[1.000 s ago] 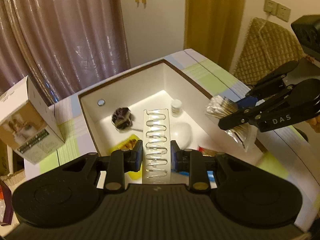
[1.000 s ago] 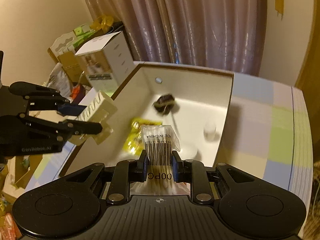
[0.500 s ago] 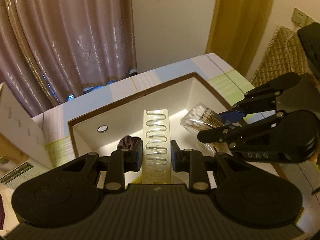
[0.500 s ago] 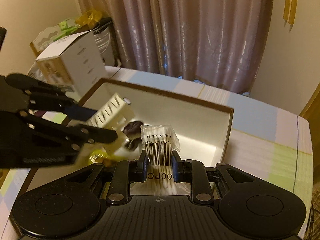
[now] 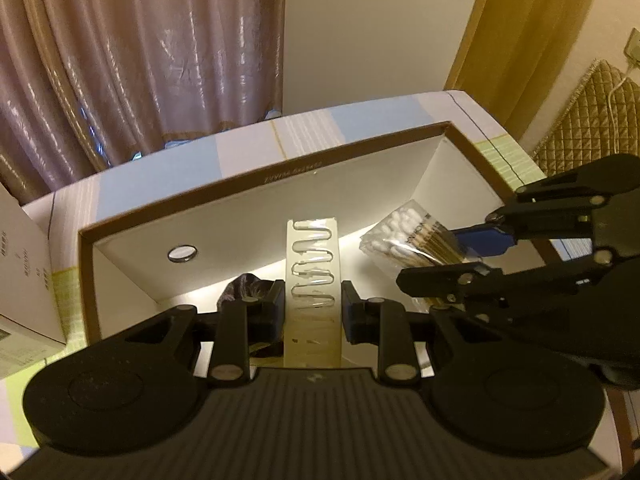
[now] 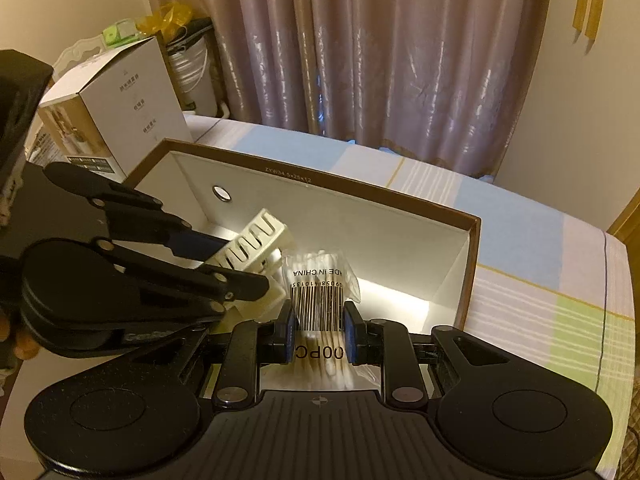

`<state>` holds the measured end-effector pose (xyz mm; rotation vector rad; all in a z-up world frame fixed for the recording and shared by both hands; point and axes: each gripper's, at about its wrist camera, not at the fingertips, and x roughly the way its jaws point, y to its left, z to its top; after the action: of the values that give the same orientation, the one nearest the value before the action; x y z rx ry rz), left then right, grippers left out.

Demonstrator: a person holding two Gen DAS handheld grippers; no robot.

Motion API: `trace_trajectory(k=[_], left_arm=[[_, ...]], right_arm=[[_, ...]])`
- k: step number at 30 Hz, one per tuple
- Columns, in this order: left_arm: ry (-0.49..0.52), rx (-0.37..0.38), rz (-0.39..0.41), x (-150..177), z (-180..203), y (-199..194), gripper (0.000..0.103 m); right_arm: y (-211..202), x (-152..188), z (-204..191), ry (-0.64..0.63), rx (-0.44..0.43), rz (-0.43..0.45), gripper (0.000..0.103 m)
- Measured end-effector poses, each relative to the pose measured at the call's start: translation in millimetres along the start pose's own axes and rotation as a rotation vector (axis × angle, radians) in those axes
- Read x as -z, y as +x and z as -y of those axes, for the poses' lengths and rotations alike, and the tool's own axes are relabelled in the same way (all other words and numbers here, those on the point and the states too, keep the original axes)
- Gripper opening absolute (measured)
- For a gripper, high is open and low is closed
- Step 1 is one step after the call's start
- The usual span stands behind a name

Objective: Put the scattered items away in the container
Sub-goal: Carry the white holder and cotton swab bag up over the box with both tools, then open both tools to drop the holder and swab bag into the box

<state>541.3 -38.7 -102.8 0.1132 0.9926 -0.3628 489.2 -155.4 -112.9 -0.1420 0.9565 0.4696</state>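
Observation:
My left gripper (image 5: 313, 304) is shut on a cream plastic slotted holder (image 5: 313, 280), held over the open white box with a brown rim (image 5: 280, 170). My right gripper (image 6: 319, 320) is shut on a clear bag of cotton swabs (image 6: 318, 292) with a barcode, also over the box. The bag also shows in the left wrist view (image 5: 412, 238), just right of the holder. The holder also shows in the right wrist view (image 6: 252, 246), just left of the bag. A dark scrunchie (image 5: 246, 286) lies on the box floor.
A white product carton (image 6: 116, 104) stands left of the box on the checked tablecloth (image 6: 540, 272). Curtains hang behind the table. A quilted cushion (image 5: 580, 116) is at the right. Clutter sits beyond the carton.
Both grippers moved forward and lower into the box opening, coming closer together. Both still hold their items. The box floor items are now mostly hidden behind the grippers.

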Motion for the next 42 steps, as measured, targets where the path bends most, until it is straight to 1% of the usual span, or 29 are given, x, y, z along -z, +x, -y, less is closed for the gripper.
trace_trajectory(k=[7,14,15,16,17,18,19,20,23,25,27,30,32,40,42], left_arm=[[0.011,-0.032,0.008,3,-6,-7,0.025],[0.029,-0.063,0.002,8,-9,-22,0.026],[0.032,-0.068,0.003,9,-10,-25,0.028],[0.034,-0.074,0.003,10,-10,-28,0.03],[0.033,-0.081,0.005,11,-10,-31,0.034],[0.033,-0.089,0.008,12,-10,-34,0.033],[0.037,-0.097,0.015,14,-11,-38,0.034],[0.042,-0.098,0.02,15,-11,-42,0.036],[0.044,-0.105,0.018,18,-11,-52,0.037],[0.046,-0.102,0.025,21,-9,-58,0.04],[0.037,-0.095,0.02,24,-9,-63,0.044],[0.027,-0.094,0.014,30,-7,-69,0.048],[0.024,-0.097,0.007,33,-4,-73,0.048],[-0.003,-0.106,0.009,43,11,-96,0.059],[-0.01,-0.109,0.016,47,16,-105,0.065]], right_arm=[[2,-1,-3,-0.007,0.006,-0.005,0.026],[2,-3,-14,-0.053,0.047,0.031,0.026],[2,-3,-15,-0.057,0.05,0.035,0.047],[0,-3,-17,-0.056,0.059,0.047,0.085],[-3,-1,-19,-0.061,0.085,0.085,0.093],[-8,0,-21,-0.078,0.105,0.124,0.093],[-10,1,-22,-0.095,0.107,0.132,0.093],[-12,1,-23,-0.095,0.098,0.126,0.093],[-22,3,-22,-0.078,0.066,0.126,0.093],[-29,6,-23,-0.087,0.06,0.111,0.093],[-35,11,-26,-0.091,0.053,0.079,0.093],[-42,19,-29,-0.075,0.035,0.035,0.093],[-48,24,-31,-0.064,0.026,0.021,0.093],[-76,42,-49,-0.029,0.003,0.017,0.093],[-84,46,-54,-0.018,0.0,0.023,0.093]])
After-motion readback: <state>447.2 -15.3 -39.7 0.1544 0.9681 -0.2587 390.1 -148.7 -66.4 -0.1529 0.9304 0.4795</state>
